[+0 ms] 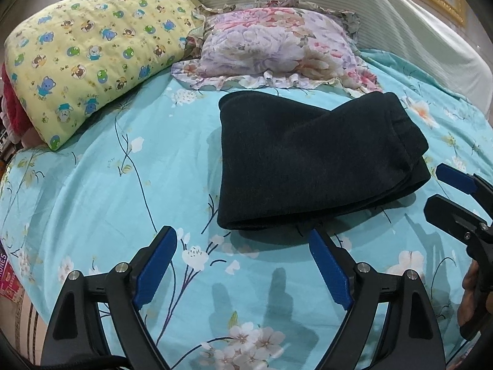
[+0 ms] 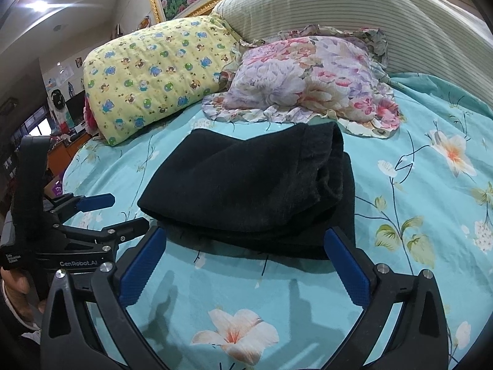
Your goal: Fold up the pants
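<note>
The black pants point(image 1: 311, 163) lie folded into a thick stack on the turquoise floral bedsheet point(image 1: 92, 200). They also show in the right wrist view point(image 2: 252, 185). My left gripper point(image 1: 243, 240) is open and empty, just in front of the stack's near left edge, above the sheet. My right gripper point(image 2: 243, 240) is open and empty, its fingertips at the stack's near edge. The right gripper shows at the right edge of the left wrist view point(image 1: 443, 191), and the left gripper shows at the left of the right wrist view point(image 2: 123, 209). Both are apart from the pants.
A yellow bear-print pillow point(image 1: 92, 55) lies at the back left. A floral ruffled pillow point(image 1: 277, 49) lies just behind the pants. A striped white headboard cushion point(image 1: 369, 15) runs along the back. The bed's left edge point(image 1: 18, 277) drops toward room clutter.
</note>
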